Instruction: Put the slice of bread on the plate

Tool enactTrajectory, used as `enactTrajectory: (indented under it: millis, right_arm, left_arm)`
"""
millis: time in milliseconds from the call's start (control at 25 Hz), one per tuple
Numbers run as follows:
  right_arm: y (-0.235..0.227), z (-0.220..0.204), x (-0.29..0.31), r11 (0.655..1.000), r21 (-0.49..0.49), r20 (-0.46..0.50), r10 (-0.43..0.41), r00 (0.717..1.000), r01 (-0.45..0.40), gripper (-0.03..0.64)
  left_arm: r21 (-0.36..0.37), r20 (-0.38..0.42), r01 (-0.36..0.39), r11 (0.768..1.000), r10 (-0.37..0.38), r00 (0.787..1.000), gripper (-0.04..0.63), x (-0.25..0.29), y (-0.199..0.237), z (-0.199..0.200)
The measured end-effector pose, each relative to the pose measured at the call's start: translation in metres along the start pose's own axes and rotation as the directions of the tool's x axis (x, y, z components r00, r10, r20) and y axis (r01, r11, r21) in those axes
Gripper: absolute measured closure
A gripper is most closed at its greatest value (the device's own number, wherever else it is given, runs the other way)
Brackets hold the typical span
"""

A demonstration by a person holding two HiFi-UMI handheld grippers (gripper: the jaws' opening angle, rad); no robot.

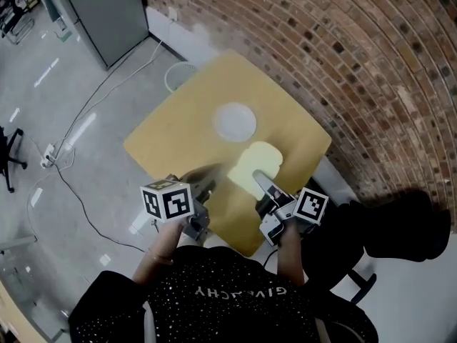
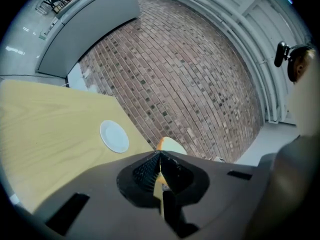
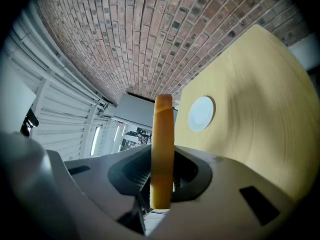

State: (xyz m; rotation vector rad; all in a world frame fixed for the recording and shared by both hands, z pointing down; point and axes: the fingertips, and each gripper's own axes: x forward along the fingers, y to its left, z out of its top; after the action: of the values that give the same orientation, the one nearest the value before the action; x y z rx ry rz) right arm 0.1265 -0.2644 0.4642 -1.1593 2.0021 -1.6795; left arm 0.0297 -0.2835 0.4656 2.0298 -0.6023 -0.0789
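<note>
The slice of bread [image 1: 255,164], pale with a brown crust, hangs over the near part of the yellow table [image 1: 178,127]. My right gripper [image 1: 263,182] is shut on its near edge. In the right gripper view the bread [image 3: 163,134] stands edge-on between the jaws of the right gripper [image 3: 162,170]. The round white plate [image 1: 234,120] lies bare near the table's middle, beyond the bread; it also shows in both gripper views [image 3: 201,113] [image 2: 114,136]. My left gripper [image 1: 206,188], blurred, is beside the bread on its left. Its jaws [image 2: 160,156] meet with nothing held, and the bread [image 2: 171,145] shows past them.
A brick wall [image 1: 343,56] runs along the table's far and right sides. A grey cabinet [image 1: 103,13] stands at the back left, and cables [image 1: 86,113] trail over the floor to the left. A dark chair [image 1: 385,227] sits at the right.
</note>
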Motion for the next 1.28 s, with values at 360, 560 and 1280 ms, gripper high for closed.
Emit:
enactTrajectory:
  millis: [360, 560, 1280]
  right_arm:
    - [-0.044, 0.07, 0.044, 0.989, -0.102, -0.039, -0.107, 0.993, 0.103, 0.523]
    - [-0.084, 0.097, 0.089, 0.995, -0.011, -0.08, -0.099, 0.992, 0.099, 0.522]
    - [-0.137, 0.084, 0.19, 0.974, 0.016, -0.342, -0.208, 0.916, 0.227, 0.522]
  left_arm:
    - [0.009, 0.013, -0.034, 0.999, 0.034, 0.999, 0.583, 0.047, 0.052, 0.027]
    - [0.052, 0.023, -0.065, 0.997, 0.064, 0.998, 0.583, 0.078, 0.077, 0.034]
    - [-0.015, 0.094, -0.16, 0.987, 0.161, 0.983, 0.583, 0.066, 0.137, 0.052]
